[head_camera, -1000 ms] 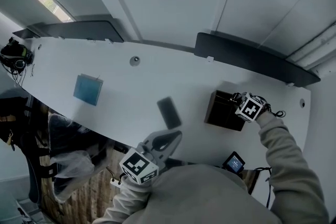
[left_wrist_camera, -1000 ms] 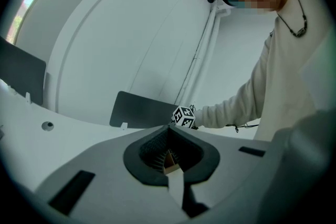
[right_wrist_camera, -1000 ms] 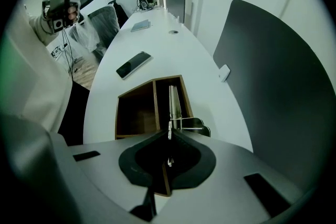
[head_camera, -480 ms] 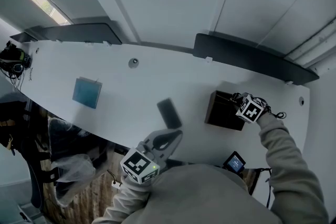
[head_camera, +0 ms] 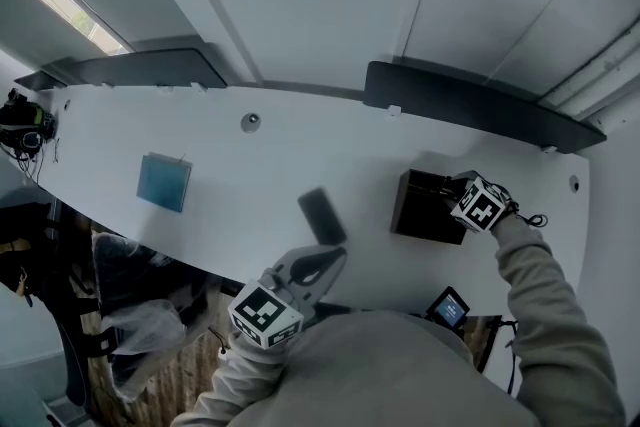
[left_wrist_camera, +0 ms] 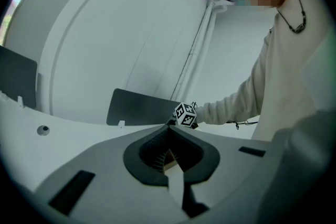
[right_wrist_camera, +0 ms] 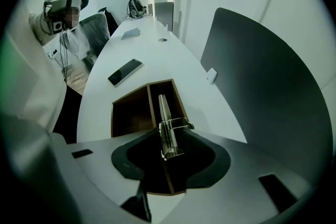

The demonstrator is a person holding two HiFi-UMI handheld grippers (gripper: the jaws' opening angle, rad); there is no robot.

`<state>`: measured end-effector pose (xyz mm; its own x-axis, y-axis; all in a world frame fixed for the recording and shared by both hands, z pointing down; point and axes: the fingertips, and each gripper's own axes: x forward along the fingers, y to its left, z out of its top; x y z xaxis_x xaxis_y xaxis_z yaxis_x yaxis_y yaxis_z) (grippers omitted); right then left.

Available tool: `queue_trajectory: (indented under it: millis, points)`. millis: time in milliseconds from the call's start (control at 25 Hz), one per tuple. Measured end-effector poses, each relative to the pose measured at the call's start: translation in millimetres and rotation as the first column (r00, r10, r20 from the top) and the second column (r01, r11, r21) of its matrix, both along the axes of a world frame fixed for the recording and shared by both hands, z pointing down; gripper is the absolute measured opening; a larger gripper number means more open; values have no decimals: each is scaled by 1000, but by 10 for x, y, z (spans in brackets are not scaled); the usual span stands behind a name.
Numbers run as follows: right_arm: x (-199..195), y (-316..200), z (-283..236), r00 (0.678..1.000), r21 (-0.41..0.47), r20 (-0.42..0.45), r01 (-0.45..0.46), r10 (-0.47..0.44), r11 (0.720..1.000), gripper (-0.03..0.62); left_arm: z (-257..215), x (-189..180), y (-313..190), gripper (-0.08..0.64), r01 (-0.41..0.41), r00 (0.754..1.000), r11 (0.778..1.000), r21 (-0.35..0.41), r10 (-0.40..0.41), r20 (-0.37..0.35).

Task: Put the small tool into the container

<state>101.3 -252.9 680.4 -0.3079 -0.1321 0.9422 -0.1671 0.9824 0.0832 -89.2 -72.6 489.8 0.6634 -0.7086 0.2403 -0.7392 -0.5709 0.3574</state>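
Note:
The dark wooden container (head_camera: 402, 207) stands on the white table at the right, split in two by a divider. In the right gripper view a small metal tool (right_wrist_camera: 169, 136) lies in the right compartment of the container (right_wrist_camera: 128, 113), leaning along the divider. My right gripper (head_camera: 450, 190) points steeply down over the box. Its jaws have just been opening and now stand open (right_wrist_camera: 170, 157) on either side of the tool, without pressing on it. My left gripper (head_camera: 335, 260) rests near the table's front edge, shut on nothing (left_wrist_camera: 169, 128).
A dark phone (head_camera: 321, 215) lies mid-table, left of the container. A blue pad (head_camera: 164, 182) lies further left. Dark divider panels (head_camera: 470, 105) line the far edge. A small device (head_camera: 446, 308) sits at the near edge. Headphones (head_camera: 22, 115) lie at the far left end.

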Motion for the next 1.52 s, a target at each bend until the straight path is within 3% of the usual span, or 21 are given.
queue_trajectory:
  millis: [360,480,1080,1360,1440,1520]
  points:
    - [46,44,-140,999,30,37,-28,27,999,127,-54,128,-98,-5,-56,998,998,9,56,-7]
    - [86,59,-203,998,43,43,-38,36,998,127,-103,159,-122,-5,-71,997,997,33,70,30]
    - [81,158,-427,991,83,106,-96,87,992,124,-259,59,-162,-5,-44,999,997,57,42,29]
    - [31,239,-649,977,75,174,-140,125,987,33,-433,213,-216,-5,-63,998,994,85,64,-15]
    - [31,266,-721,970,61,199,-157,142,986,27,-542,254,-254,-5,-69,996,992,106,74,-47]
    - [63,285,-791,967,64,206,-167,150,984,23,-600,290,-297,-5,-81,996,989,124,86,-34]
